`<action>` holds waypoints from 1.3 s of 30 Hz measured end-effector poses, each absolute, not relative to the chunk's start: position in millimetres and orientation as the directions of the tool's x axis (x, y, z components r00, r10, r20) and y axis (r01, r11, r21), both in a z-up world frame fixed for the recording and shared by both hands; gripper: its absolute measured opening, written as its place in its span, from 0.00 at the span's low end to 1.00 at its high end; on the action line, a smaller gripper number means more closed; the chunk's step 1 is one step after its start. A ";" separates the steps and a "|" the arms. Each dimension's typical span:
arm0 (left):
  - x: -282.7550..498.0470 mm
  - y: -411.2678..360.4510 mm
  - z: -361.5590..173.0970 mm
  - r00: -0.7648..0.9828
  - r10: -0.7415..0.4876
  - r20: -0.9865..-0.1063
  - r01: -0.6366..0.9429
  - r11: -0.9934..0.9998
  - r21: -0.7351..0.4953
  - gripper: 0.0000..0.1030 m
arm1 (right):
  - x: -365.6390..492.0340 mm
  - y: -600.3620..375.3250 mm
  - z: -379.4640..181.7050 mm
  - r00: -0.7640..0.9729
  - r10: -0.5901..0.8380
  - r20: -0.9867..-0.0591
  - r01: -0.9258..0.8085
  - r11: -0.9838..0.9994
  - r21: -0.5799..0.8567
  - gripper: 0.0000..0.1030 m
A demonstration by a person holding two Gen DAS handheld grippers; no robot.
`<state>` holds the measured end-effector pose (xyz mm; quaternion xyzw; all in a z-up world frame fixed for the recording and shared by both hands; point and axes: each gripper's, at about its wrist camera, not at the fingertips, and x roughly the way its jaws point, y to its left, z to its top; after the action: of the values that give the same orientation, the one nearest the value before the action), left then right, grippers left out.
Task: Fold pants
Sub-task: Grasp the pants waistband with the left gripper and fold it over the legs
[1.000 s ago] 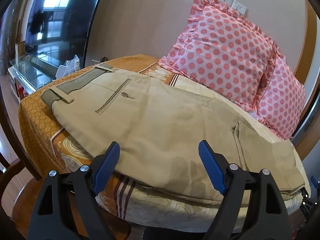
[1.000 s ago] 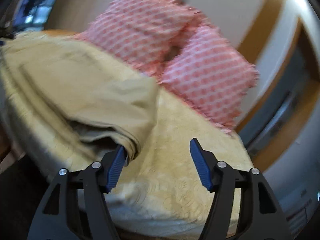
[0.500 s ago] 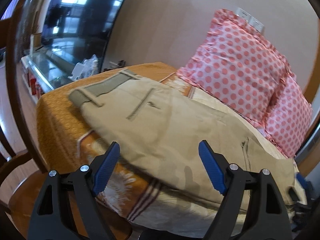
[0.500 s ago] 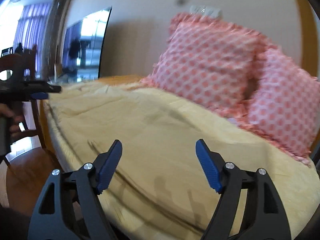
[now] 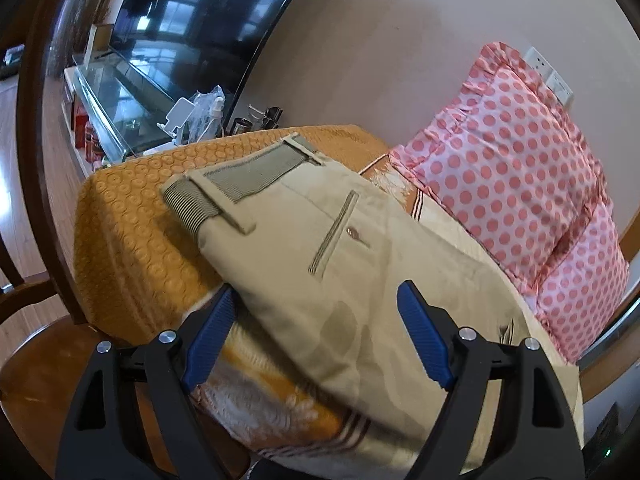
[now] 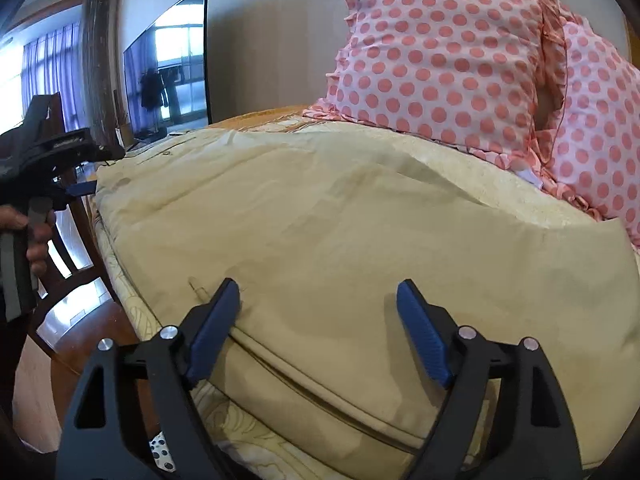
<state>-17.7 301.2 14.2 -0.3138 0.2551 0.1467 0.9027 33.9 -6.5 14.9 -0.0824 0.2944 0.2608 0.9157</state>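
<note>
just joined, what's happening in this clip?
A person with a handheld gripper in each hand is folding khaki pants laid across a cushioned seat with an orange cover, in front of two pink polka-dot pillows. Both grippers are open and holding nothing. The left gripper is at the near edge of the pants below the waistband; the right gripper sits over the leg end. The pants lie flat, already doubled leg on leg; no further fold is visible yet.

No text, label, brand or number can be read in either view; faint marking on the black handle at far left is too blurred.
</note>
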 end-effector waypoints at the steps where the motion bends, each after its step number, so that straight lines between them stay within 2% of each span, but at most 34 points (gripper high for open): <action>1: -15.8 302.0 14.2 0.827 0.105 -0.552 -0.427 0.756 -0.496 0.80 | 31.7 -5.5 14.7 0.699 0.425 -0.574 -0.524 0.851 -0.008 0.78; 3: -12.9 301.4 14.2 0.829 0.111 -0.549 -0.434 0.746 -0.505 0.84 | 30.2 -5.9 14.7 0.716 0.421 -0.556 -0.518 0.855 -0.019 0.78; 7: -10.2 294.5 13.3 0.839 0.114 -0.532 -0.439 0.721 -0.537 0.84 | 22.1 -11.7 8.5 0.745 0.434 -0.507 -0.496 0.868 0.013 0.79; 10: -5.8 292.0 11.9 0.853 0.075 -0.516 -0.416 0.694 -0.588 0.77 | 23.7 -15.1 8.7 0.745 0.441 -0.500 -0.497 0.867 0.025 0.84; 12: -1.3 290.4 10.7 0.849 0.078 -0.523 -0.429 0.680 -0.595 0.52 | 23.6 -17.1 9.7 0.742 0.447 -0.500 -0.501 0.865 0.031 0.86; 13: -0.9 290.2 10.5 0.847 0.094 -0.523 -0.441 0.673 -0.593 0.45 | 22.6 -18.4 9.9 0.738 0.454 -0.499 -0.506 0.862 0.035 0.90; 14: -1.3 291.2 11.1 0.847 0.109 -0.521 -0.452 0.664 -0.596 0.27 | 20.4 -19.1 10.1 0.725 0.473 -0.501 -0.527 0.849 0.039 0.93; 15: -1.9 292.3 12.1 0.849 0.116 -0.516 -0.453 0.662 -0.597 0.16 | 16.6 -18.6 9.7 0.715 0.486 -0.503 -0.546 0.837 0.033 0.94; 17: -2.6 293.5 15.3 0.860 0.109 -0.499 -0.435 0.670 -0.602 0.12 | 1.7 -19.9 10.8 0.712 0.511 -0.481 -0.579 0.815 0.007 0.94; 22: 8.4 268.4 47.0 0.863 0.165 -0.477 -0.406 0.789 -0.462 0.10 | -34.2 -47.8 20.9 0.723 0.567 -0.395 -0.621 0.783 -0.011 0.94; 28: 31.0 234.7 87.0 0.887 0.158 -0.435 -0.342 0.856 -0.387 0.09 | -48.9 -117.3 31.0 0.800 0.499 -0.333 -0.515 0.856 0.046 0.95; 33: 51.0 183.1 126.7 0.921 0.091 -0.379 -0.218 0.927 -0.304 0.08 | -47.8 -187.3 37.5 0.878 0.383 -0.286 -0.349 0.923 0.164 0.96; 37: 64.8 123.9 154.7 0.944 -0.021 -0.329 -0.057 0.973 -0.224 0.08 | -42.7 -234.7 36.0 0.916 0.290 -0.279 -0.227 0.945 0.237 0.96; 39: 71.7 83.9 165.7 0.943 -0.116 -0.313 0.059 0.981 -0.187 0.08 | -40.1 -252.7 33.5 0.925 0.256 -0.280 -0.180 0.946 0.269 0.96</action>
<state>71.7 83.9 165.7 -0.0880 0.1634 -0.0447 0.9816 -40.1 -252.7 33.5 0.1200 0.1575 0.1119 0.9738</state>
